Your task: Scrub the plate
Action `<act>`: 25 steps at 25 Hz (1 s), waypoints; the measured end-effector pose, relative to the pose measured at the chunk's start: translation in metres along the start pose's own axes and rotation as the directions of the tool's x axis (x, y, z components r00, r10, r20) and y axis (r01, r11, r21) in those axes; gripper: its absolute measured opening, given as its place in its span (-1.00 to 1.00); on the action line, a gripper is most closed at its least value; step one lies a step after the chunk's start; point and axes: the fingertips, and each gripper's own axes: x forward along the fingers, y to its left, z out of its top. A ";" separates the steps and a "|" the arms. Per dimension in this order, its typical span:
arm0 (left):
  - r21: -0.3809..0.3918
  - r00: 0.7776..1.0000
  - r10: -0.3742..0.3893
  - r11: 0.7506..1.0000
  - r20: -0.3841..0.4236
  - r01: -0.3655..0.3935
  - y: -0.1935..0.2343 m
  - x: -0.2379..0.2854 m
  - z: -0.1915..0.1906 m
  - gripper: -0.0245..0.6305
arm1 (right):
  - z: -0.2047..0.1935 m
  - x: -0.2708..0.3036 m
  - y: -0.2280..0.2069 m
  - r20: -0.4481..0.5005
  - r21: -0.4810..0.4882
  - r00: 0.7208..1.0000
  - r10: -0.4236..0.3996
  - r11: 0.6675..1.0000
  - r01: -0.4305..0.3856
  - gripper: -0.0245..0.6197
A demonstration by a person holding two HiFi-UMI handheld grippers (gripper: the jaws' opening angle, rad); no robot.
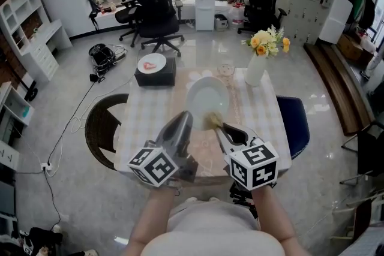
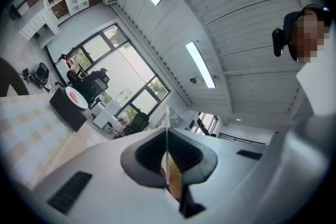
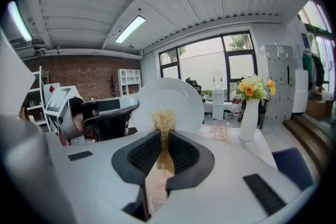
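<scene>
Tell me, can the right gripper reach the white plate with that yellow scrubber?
Likely yes: the left gripper holds the plate up, facing the right gripper, whose scrubber has nothing between it and the plate.

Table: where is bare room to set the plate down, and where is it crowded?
Bare cloth on the left, nearer than the box, and on the right, nearer than the vase. Crowded: the far edge, with box, glass, vase.

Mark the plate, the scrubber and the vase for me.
plate (image 1: 206, 99), head view, middle of its face.
scrubber (image 3: 164, 122), right gripper view, its frayed tip.
vase (image 1: 255, 71), head view, middle of its white body.
</scene>
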 end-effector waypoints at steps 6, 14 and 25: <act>0.002 1.000 -0.005 1.000 -0.014 0.005 0.000 -0.001 -0.004 -0.86 | -0.002 0.003 -0.029 -0.001 -0.002 0.998 -0.067 0.998 0.067 -0.77; 0.023 0.999 -0.013 1.000 -0.032 0.014 -0.003 -0.002 -0.006 -0.86 | 0.007 0.003 -0.055 0.021 -0.049 0.989 -0.146 0.988 0.147 -0.77; 0.053 0.999 0.001 0.999 -0.047 0.002 0.003 -0.009 -0.006 -0.86 | 0.025 -0.004 -0.083 0.087 -0.033 0.966 -0.243 0.968 0.247 -0.77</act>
